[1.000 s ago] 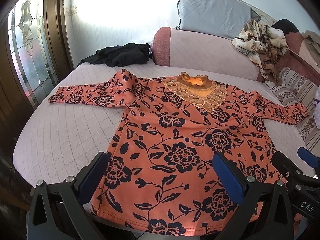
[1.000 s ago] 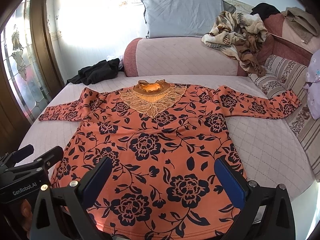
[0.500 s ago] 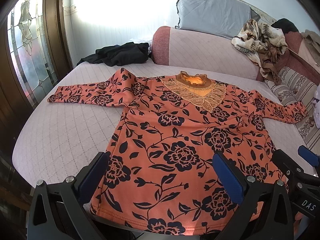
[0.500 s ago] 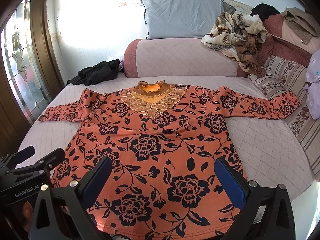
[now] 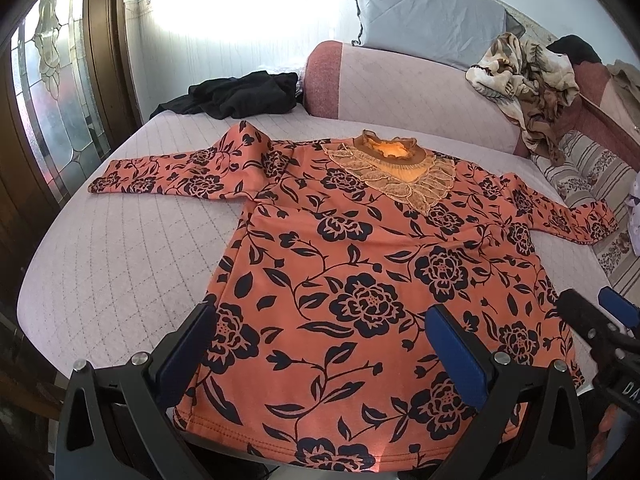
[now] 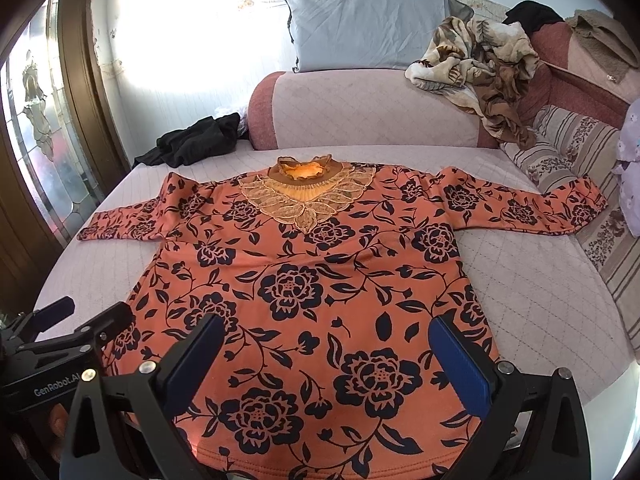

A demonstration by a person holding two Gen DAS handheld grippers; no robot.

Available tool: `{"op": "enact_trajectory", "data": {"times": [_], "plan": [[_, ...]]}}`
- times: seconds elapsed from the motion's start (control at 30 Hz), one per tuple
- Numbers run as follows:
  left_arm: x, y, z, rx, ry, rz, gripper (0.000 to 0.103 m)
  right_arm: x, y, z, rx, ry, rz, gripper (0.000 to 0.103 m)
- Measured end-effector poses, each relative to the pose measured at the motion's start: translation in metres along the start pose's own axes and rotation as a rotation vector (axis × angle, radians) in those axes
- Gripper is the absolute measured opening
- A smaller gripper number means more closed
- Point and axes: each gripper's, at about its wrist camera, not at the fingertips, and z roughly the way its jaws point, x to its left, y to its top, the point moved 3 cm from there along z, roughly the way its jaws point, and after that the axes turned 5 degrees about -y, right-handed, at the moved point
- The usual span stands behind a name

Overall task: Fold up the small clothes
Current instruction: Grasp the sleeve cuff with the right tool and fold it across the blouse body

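Lying flat and face up on the quilted pink bed (image 5: 120,264), an orange top with a dark flower print (image 5: 360,280) has its hem at 6 o'clock, nearest both cameras, and its lace-trimmed collar (image 5: 394,152) at 12 o'clock. Both sleeves are spread out sideways, one toward 9 o'clock and the other toward 3 o'clock, where its cuff reaches a striped cushion (image 6: 576,148). The left claw (image 5: 320,356) hangs released above the hem, its blue-padded fingers (image 5: 186,350) wide apart and gripping nothing; in this view the right claw's black body shows at 4 o'clock. The right claw (image 6: 326,360) is likewise released, fingers spread over the lower right part of the top and empty, with the left claw's body at 8 o'clock in its view. Whether either claw touches the cloth cannot be told. Beyond the collar, a pink bolster (image 6: 368,112) runs across the bed, with a grey pillow (image 6: 368,24) standing behind it. A black garment (image 5: 240,94) lies crumpled at 11 o'clock, and a patterned blanket (image 6: 476,64) is heaped at 1 o'clock.
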Motion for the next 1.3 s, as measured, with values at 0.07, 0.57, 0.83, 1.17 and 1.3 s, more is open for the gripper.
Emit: {"op": "enact_trajectory", "data": {"times": [0.07, 0.57, 0.83, 1.17, 1.3], "plan": [[0.007, -0.001, 0.008, 0.025, -0.014, -0.016, 0.103, -0.015, 0.004, 0.002, 0.004, 0.013, 0.05, 0.103], [0.171, 0.047, 0.076, 0.059, 0.18, -0.349, 0.103, -0.339, 0.035, 0.09, 0.029, -0.003, 0.787, 0.101], [0.239, 0.069, 0.102, -0.013, 0.405, -0.476, 0.103, -0.443, 0.063, 0.145, 0.008, -0.131, 0.923, 0.093], [0.276, 0.045, 0.132, 0.058, 0.446, -0.599, 0.103, -0.482, 0.083, 0.213, 0.037, -0.354, 0.952, 0.074], [0.282, 0.041, 0.129, 0.04, 0.44, -0.642, 0.103, -0.486, 0.086, 0.226, 0.029, -0.38, 0.987, 0.074]]}}
